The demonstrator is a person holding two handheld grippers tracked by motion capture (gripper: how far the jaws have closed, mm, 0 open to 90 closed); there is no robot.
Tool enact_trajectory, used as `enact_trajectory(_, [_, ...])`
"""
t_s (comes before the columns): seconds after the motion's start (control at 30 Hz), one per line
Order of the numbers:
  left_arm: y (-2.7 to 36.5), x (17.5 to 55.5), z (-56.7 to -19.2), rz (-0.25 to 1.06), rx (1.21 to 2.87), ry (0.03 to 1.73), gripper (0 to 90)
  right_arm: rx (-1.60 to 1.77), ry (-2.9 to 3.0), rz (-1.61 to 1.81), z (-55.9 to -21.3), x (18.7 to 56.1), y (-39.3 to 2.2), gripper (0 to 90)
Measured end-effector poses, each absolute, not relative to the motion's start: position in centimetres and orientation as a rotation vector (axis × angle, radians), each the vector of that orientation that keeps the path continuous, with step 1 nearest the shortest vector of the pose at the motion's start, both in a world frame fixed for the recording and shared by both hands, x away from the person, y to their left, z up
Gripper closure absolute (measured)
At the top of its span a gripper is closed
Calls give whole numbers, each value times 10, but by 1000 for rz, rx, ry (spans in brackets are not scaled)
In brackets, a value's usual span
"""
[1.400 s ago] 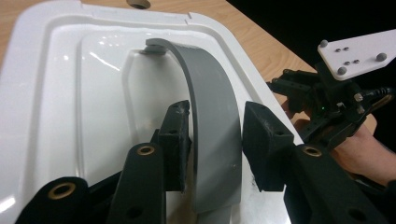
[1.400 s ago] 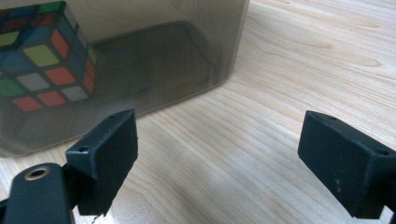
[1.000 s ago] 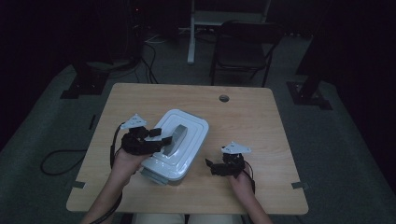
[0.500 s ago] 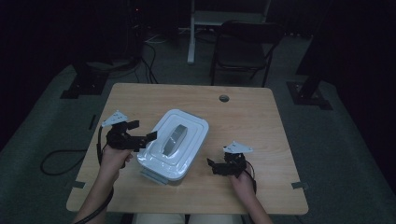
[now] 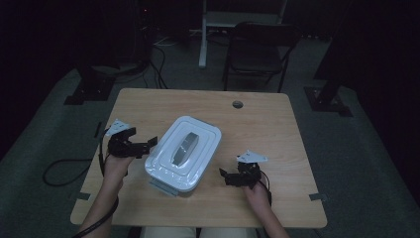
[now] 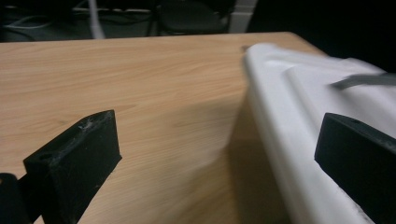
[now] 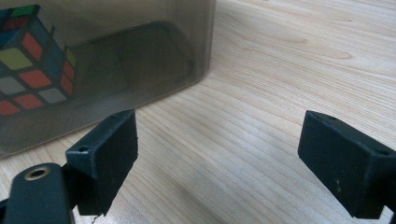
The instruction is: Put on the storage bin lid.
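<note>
A clear storage box with a white lid (image 5: 183, 151) and a grey handle sits mid-table on the wooden table (image 5: 257, 124). My left gripper (image 5: 148, 145) rests low at the box's left side, pointing at it. Its jaws have just been opening and stand wide, with nothing between them. In the left gripper view (image 6: 217, 123) the lid's edge (image 6: 289, 102) runs along the right, behind the right jaw. My right gripper (image 5: 226, 176) is open near the box's right front corner. In the right gripper view (image 7: 219, 119) a colourful puzzle cube (image 7: 32, 70) shows through the box's clear wall (image 7: 140, 51).
A round cable hole (image 5: 237, 104) is in the table's far side. A dark chair (image 5: 260, 47) and a white stand leg (image 5: 203, 34) are behind the table. A cable (image 5: 59, 168) lies on the floor at the left. Bare tabletop stretches right of the box.
My left gripper has come off the top of the lid, moved left and down, and now sits beside the box with its jaws wider. The right gripper and the box have stayed put.
</note>
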State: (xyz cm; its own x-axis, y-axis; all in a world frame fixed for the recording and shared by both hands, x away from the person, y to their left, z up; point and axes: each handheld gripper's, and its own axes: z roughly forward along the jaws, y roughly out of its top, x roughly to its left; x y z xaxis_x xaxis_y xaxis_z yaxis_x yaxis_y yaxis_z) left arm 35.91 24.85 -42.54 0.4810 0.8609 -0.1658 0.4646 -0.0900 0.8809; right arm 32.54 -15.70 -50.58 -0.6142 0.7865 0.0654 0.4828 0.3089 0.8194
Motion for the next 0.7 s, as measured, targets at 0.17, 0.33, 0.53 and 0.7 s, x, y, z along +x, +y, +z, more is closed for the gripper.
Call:
enact_trajectory(0.17, [253, 365, -438, 523, 1722, 1155, 9, 1138, 2233, 1215, -506, 325, -157, 120])
enact_trajectory(0.33, [261, 371, -455, 572, 1694, 1182, 9, 1138, 2231, 1217, -506, 325, -157, 120])
enact_trajectory(0.53, [262, 378, -479, 557, 1737, 1233, 9, 1141, 2232, 1217, -506, 325, -157, 120])
enact_trajectory(0.7, [258, 383, -493, 536, 1781, 1253, 9, 1145, 2231, 1224, -507, 325, -154, 120])
